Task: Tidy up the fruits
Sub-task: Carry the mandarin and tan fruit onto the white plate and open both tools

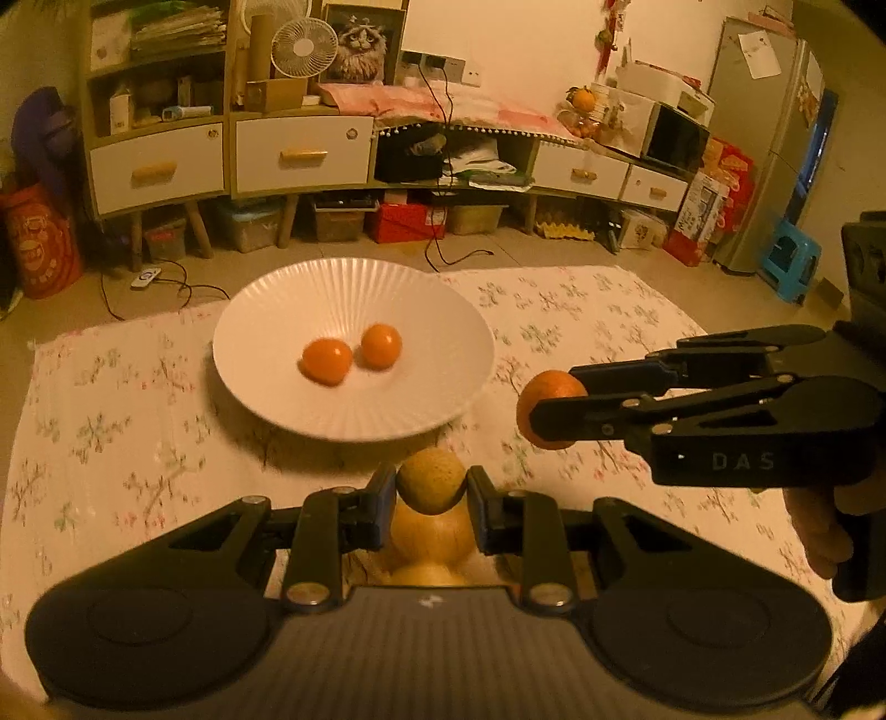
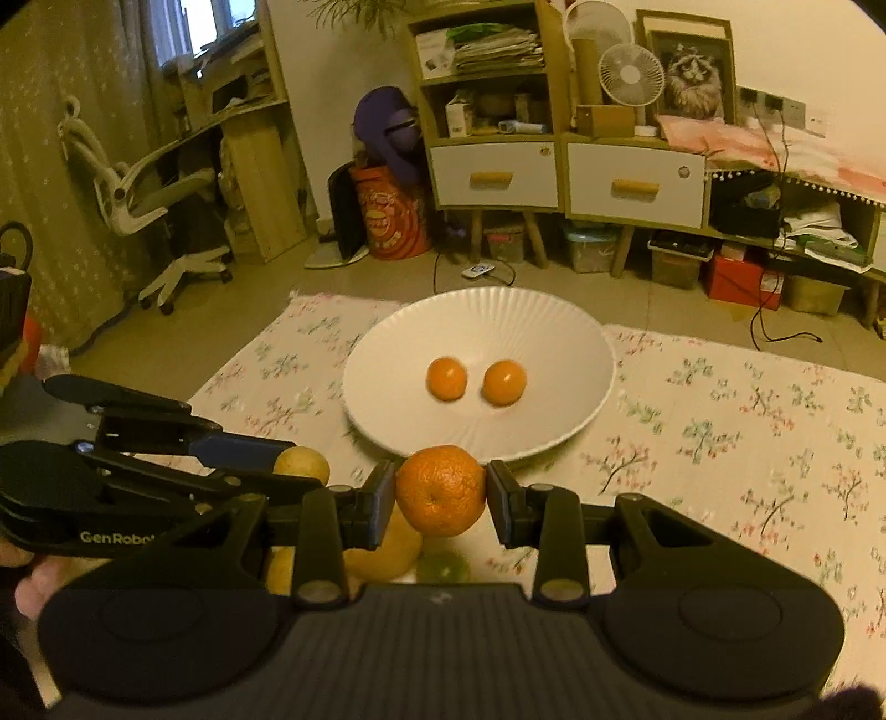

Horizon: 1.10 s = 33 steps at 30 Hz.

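Left tool (image 1: 432,490) grips a dull yellow-green round fruit (image 1: 431,479) and right tool (image 2: 441,492) a dimpled orange (image 2: 441,490), both just before the ribbed white plate (image 2: 554,327) holding two smooth small oranges (image 2: 447,378).

Black hand-held gripper (image 1: 432,493) (blue pads)

A lived-in home room; a flowered cloth (image 2: 720,443) lies on the floor; at twelve o'clock a sideboard (image 1: 299,155) carries a fan (image 1: 303,49) and cat picture (image 1: 362,47); at two o'clock a fridge (image 1: 769,144); at ten o'clock an office chair (image 2: 160,188).
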{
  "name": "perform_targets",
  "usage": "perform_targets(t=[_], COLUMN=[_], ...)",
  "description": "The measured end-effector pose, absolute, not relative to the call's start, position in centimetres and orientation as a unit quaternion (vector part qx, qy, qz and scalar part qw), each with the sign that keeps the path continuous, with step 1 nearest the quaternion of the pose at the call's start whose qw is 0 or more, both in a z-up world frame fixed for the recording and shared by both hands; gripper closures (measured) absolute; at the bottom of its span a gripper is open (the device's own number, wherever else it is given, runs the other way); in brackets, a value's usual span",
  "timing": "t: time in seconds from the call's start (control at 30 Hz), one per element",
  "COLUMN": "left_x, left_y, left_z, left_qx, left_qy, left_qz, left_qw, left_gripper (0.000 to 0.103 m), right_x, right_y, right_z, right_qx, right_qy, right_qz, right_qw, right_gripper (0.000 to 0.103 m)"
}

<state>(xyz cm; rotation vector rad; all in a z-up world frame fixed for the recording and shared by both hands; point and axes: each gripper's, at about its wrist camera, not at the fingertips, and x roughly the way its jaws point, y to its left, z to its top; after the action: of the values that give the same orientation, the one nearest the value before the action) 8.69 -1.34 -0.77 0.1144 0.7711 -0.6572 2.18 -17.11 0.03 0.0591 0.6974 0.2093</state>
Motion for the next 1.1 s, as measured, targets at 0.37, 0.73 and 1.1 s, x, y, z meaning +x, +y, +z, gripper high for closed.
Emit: perform_targets(t=[0.37, 0.73, 1.1], left_x=[12.5, 16.1, 18.3], left_y=[-3.0, -4.6, -5.9], left_z=[-1.9, -2.9, -4.3], left_qx=[0.063, 0.077, 0.092], left_qy=[0.371, 0.376, 0.388], left_qz=[-0.305, -0.304, -0.306], left_qw=[0.875, 0.872, 0.864], left_gripper=[0.071, 0.071, 0.071], right_x=[5.4, 8.9, 11.5], right_y=[-18.7, -19.6, -19.4], right_z=[-0.9, -1.9, -3.3], right_qx=[0.026, 0.028, 0.010], right_qy=[0.344, 0.349, 0.365], right_qz=[0.083, 0.076, 0.077], right_qw=[0.935, 0.934, 0.928], right_gripper=[0.071, 0.071, 0.071])
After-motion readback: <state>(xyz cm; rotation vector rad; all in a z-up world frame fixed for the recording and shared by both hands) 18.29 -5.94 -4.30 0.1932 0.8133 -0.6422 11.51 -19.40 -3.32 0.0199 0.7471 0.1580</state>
